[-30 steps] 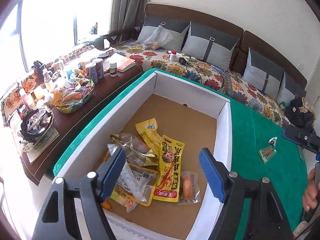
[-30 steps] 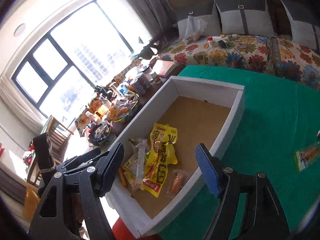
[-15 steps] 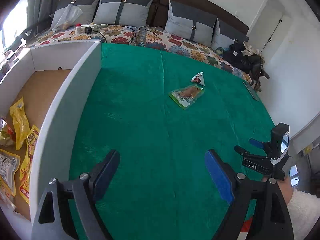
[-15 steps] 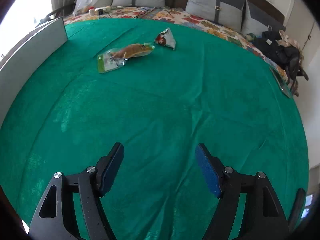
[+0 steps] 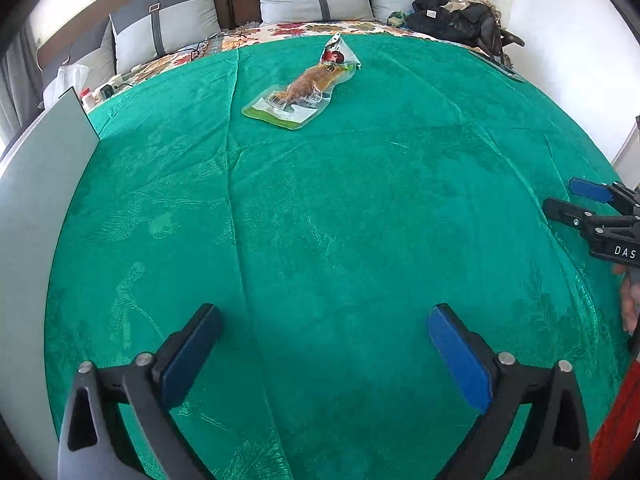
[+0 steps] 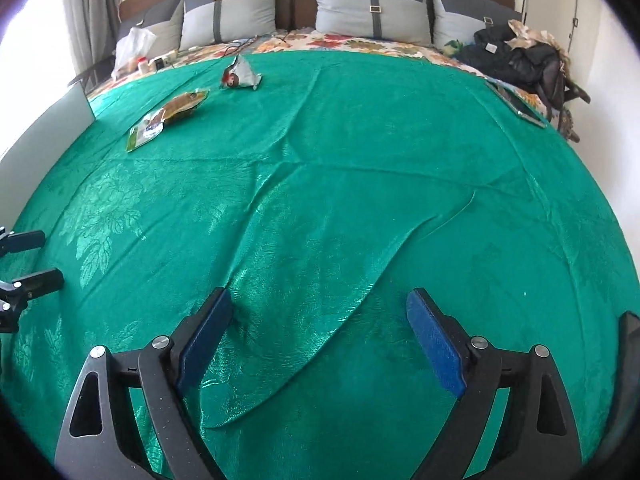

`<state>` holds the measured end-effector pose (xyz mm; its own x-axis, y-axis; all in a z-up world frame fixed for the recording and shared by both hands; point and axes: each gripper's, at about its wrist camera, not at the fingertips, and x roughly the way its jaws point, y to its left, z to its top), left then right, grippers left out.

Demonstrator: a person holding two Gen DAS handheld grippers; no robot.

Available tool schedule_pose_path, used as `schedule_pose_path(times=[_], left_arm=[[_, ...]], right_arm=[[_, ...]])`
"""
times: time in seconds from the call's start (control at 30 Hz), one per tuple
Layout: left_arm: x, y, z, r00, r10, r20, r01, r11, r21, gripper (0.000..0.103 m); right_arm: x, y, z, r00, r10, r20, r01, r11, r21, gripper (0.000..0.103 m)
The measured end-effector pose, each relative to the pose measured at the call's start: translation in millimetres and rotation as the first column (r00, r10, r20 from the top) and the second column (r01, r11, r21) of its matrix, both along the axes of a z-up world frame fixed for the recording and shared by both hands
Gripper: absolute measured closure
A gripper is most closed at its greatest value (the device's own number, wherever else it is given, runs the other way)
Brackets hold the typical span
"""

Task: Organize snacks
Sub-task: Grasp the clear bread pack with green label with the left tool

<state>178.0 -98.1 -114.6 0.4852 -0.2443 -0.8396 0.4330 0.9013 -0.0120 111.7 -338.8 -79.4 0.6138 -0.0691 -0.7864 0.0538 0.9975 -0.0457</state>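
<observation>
Two snack packets lie on the green tablecloth (image 5: 320,208) at the far side: a clear green-edged pouch with a brown snack (image 5: 298,94) and a small silver and red packet (image 5: 338,51) just behind it. Both also show in the right wrist view, the pouch (image 6: 168,118) and the silver packet (image 6: 239,74). My left gripper (image 5: 324,354) is open and empty, low over the cloth, far from them. My right gripper (image 6: 320,338) is open and empty over a fold in the cloth. The white box wall (image 5: 36,184) stands at the left edge.
A sofa with grey cushions (image 6: 372,16) runs behind the table. Dark bags (image 6: 524,60) lie at the back right. A flat tablet-like thing (image 6: 516,108) rests on the cloth's far right edge. The right gripper's tips show at the left view's right edge (image 5: 588,200).
Both grippers have swung from over the white box with its snacks to the open green cloth. The two packets now lie straight ahead and closer. Both grippers stayed open.
</observation>
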Motion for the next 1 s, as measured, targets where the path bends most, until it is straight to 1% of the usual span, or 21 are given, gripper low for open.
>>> schedule_pose_path(times=[0.03, 0.07, 0.27, 0.3, 0.37, 0.43, 0.53, 0.57, 0.7, 0.8, 0.83, 0.9, 0.97, 1.0], left_arm=[[-2.4, 1.1, -1.5, 1.0, 0.001, 0.021, 0.0, 1.0, -0.009, 0.0], [-3.0, 3.7, -1.1, 1.0, 0.001, 0.025, 0.0, 1.0, -0.012, 0.0], [-2.8, 4.8, -0.2, 1.0, -0.014, 0.015, 0.015, 1.0, -0.007, 0.0], [0.4, 4.0, 0.3, 0.999, -0.033, -0.001, 0.033, 0.999, 0.0, 0.0], [13.4, -1.5, 1.8, 0.994, -0.085, -0.065, 0.087, 0.996, 0.025, 0.0], [39.8, -6.7, 9.3, 0.986, -0.115, -0.123, 0.118, 0.993, 0.022, 0.0], [90.7, -17.8, 33.0, 0.982, -0.131, -0.138, 0.129, 0.991, -0.02, 0.0], [109.3, -24.4, 39.6, 0.98, -0.135, -0.144, 0.133, 0.991, -0.023, 0.0], [175.0, -59.0, 54.1, 0.984, -0.145, -0.105, 0.151, 0.987, 0.049, 0.0], [215.0, -80.8, 47.1, 0.983, -0.131, -0.127, 0.141, 0.988, 0.068, 0.0], [226.1, -85.3, 41.2, 0.982, -0.123, -0.145, 0.133, 0.989, 0.062, 0.0], [245.3, -90.8, 26.0, 0.972, -0.103, -0.211, 0.117, 0.992, 0.054, 0.0], [253.8, -92.5, 7.4, 0.96, -0.081, -0.269, 0.102, 0.993, 0.065, 0.001], [252.5, -93.4, 5.5, 0.965, -0.08, -0.249, 0.103, 0.992, 0.078, 0.002]], right_arm=[[0.4, 0.0, 0.2, 1.0, -0.002, 0.0, 0.002, 1.0, 0.0, 0.011], [0.0, -0.3, 0.0, 1.0, -0.003, 0.0, 0.003, 1.0, 0.002, 0.011], [-0.4, -1.2, -0.5, 1.0, -0.003, -0.001, 0.003, 1.0, 0.003, 0.01], [-0.3, -1.2, -0.5, 1.0, -0.003, -0.001, 0.003, 1.0, 0.003, 0.01], [-0.4, -1.2, -0.4, 1.0, -0.003, -0.001, 0.003, 1.0, 0.003, 0.01], [-0.3, -1.3, -0.3, 1.0, -0.002, -0.001, 0.002, 1.0, 0.004, 0.01], [-0.3, -1.3, -0.2, 1.0, -0.002, -0.001, 0.002, 1.0, 0.004, 0.01], [-0.3, -1.3, -0.2, 1.0, -0.002, -0.001, 0.002, 1.0, 0.004, 0.01], [-0.3, -1.4, -0.1, 1.0, -0.002, -0.001, 0.002, 1.0, 0.005, 0.01], [-0.4, -1.5, 0.0, 1.0, -0.002, -0.001, 0.002, 1.0, 0.005, 0.01], [-1.2, -1.6, -0.6, 1.0, -0.001, -0.001, 0.001, 1.0, 0.006, 0.01], [-1.2, -1.6, -0.5, 1.0, -0.001, -0.001, 0.001, 1.0, 0.006, 0.01], [-1.0, -1.7, -0.5, 1.0, -0.001, -0.001, 0.001, 1.0, 0.007, 0.009], [-0.9, -1.5, -0.7, 1.0, -0.001, -0.001, 0.001, 1.0, 0.007, 0.009]])
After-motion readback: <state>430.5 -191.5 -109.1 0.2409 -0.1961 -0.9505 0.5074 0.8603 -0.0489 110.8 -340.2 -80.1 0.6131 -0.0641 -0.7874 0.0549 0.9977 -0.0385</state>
